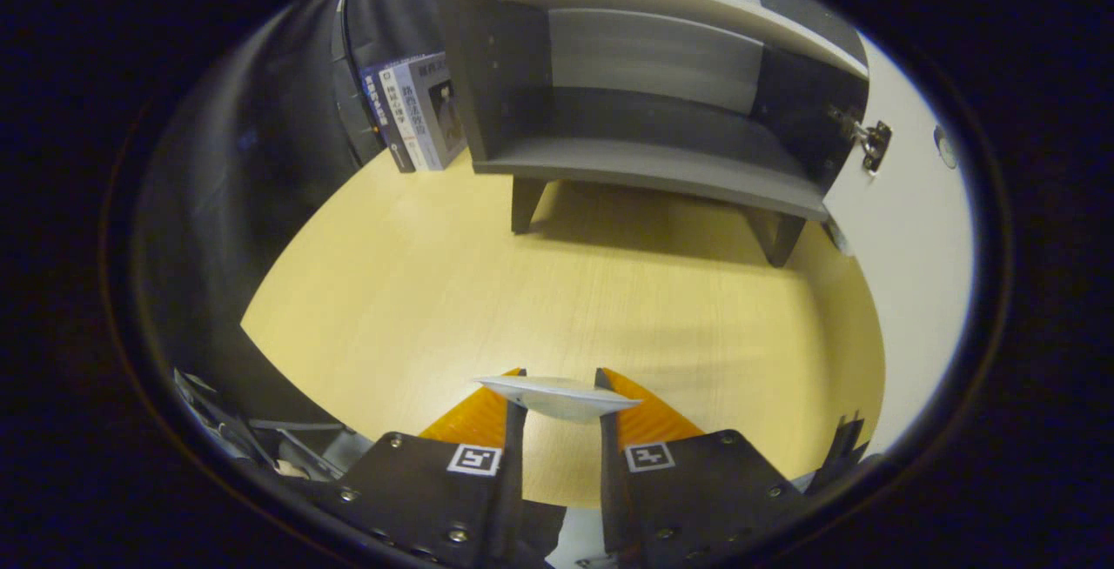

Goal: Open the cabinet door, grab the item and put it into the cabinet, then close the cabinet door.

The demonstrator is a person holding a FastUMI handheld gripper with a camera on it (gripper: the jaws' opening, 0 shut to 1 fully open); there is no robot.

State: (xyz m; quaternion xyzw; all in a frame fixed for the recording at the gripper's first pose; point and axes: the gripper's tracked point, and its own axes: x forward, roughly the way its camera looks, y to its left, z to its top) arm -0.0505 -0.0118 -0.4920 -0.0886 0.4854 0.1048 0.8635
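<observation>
The tongs point(557, 395) are clamped on a dish point(557, 397), a shallow pale plate or bowl seen edge-on, one finger pressing each side of it. It sits level and clear of the counter point(418, 291) below, so the item is already in hand and the step now is carrying it into the cabinet.

To do that well, keep the squeeze steady and the dish flat; a thin rim held by two fingers could pivot if the wrist rolls. The opening lies well ahead and higher than the tongs, so rise first, then go straight in over the lower shelf point(644, 170), staying between the two side walls. Set the dish down well back from the shelf's front lip before letting go, so the door can swing past it.

The cabinet point(505, 73) stands on short legs with its door point(905, 230) swung wide to the right, hinge point(873, 141) exposed. The lit part of the lower compartment looks bare; its dark corners I cannot judge. An upper shelf caps it. Books point(418, 112) stand just beside the cabinet's left wall.
</observation>
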